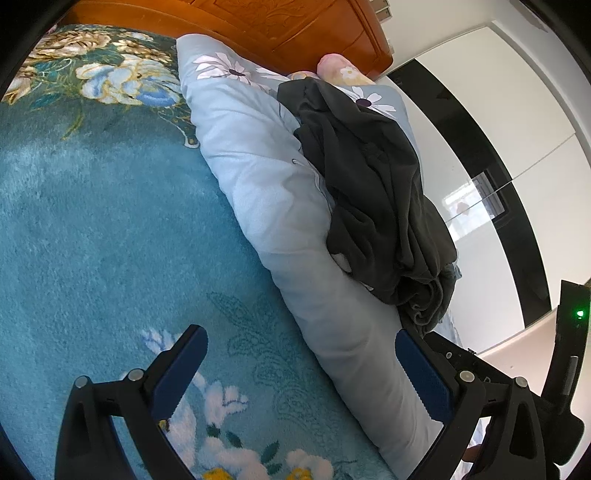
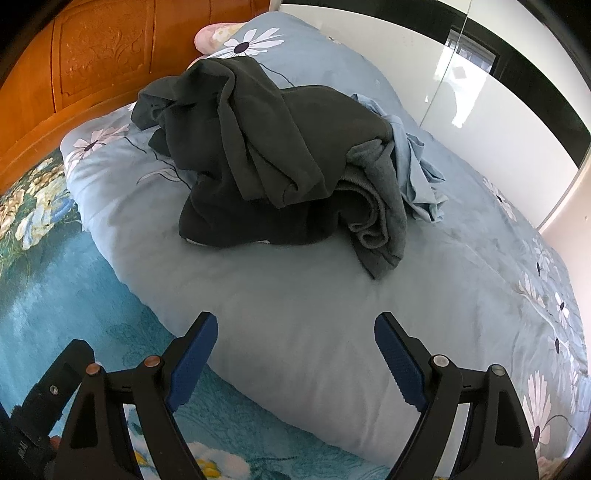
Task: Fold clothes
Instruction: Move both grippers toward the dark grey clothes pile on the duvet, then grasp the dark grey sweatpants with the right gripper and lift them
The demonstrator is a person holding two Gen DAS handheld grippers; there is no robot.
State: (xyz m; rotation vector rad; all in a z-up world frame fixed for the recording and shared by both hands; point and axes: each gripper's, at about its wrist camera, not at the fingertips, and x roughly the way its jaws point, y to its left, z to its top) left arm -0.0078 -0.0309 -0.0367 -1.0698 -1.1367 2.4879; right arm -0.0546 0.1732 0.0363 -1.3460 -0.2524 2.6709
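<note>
A crumpled dark grey garment (image 2: 273, 166) lies in a heap on a pale blue flowered quilt (image 2: 295, 295). A light blue garment (image 2: 417, 173) lies bunched against its right side. In the left wrist view the dark garment (image 1: 373, 192) sits on the quilt's ridge (image 1: 266, 177), up and right of my left gripper (image 1: 301, 347). The left gripper is open and empty above the teal blanket. My right gripper (image 2: 295, 332) is open and empty over the quilt, well short of the heap.
A teal plush blanket with flowers (image 1: 92, 221) covers the bed to the left, also low left in the right wrist view (image 2: 55, 277). An orange carved wooden headboard (image 2: 85, 62) stands behind. A pink pillow (image 2: 214, 31) lies by it. A white and black glossy wardrobe (image 2: 480, 92) stands to the right.
</note>
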